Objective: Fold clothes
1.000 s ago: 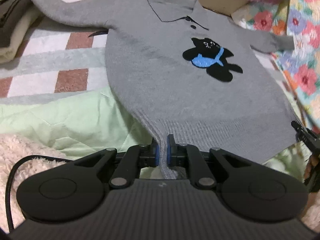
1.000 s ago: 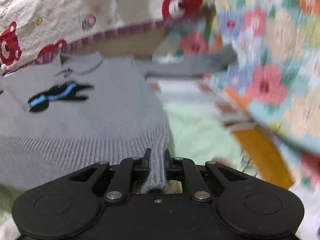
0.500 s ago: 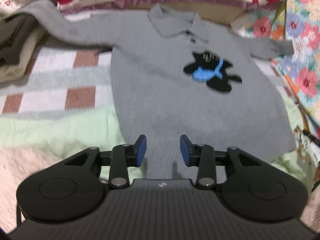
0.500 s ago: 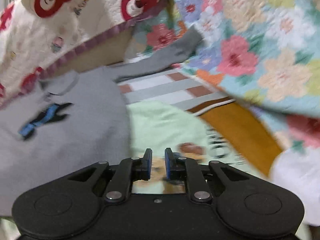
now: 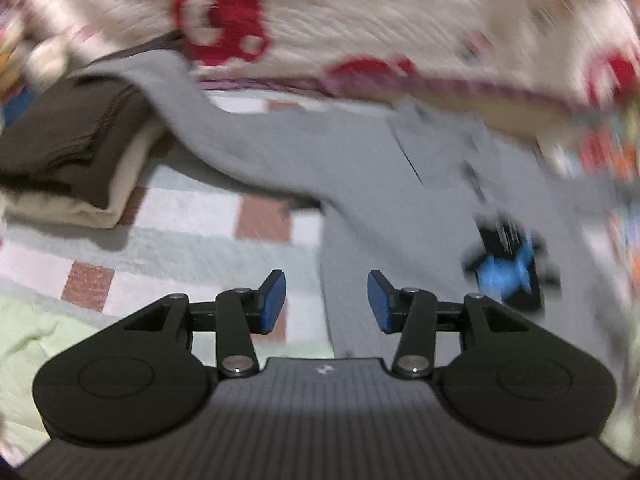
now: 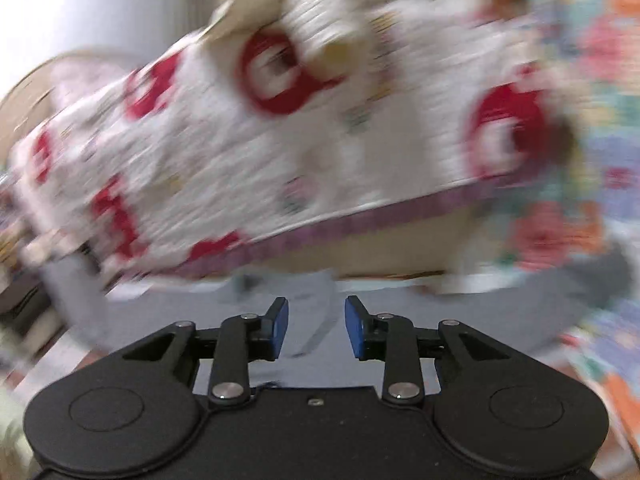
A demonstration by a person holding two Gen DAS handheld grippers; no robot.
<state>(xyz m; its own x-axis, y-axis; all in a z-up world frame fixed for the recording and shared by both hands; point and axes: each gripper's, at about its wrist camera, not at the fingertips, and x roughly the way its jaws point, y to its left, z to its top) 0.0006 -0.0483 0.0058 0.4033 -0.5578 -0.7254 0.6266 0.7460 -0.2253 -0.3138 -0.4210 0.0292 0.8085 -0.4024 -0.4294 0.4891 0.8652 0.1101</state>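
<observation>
A grey sweater (image 5: pixel 400 208) lies spread flat and unfolded on the bed's checked blanket (image 5: pixel 180 224), one sleeve draped onto a folded stack (image 5: pixel 68 152). Both the left tool (image 5: pixel 326 300) and right tool (image 6: pixel 316 328), clamped on its hem a second ago, now gape empty; every fold remains.

left claw (image 5: pixel 326 300) released sweater (image 5: pixel 400 208) hem, right claw (image 6: pixel 316 328) spread too, both advanced

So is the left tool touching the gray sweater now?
Apart. In the left wrist view the left tool is open, nothing between its pads, with the gray sweater lying beyond.
</observation>
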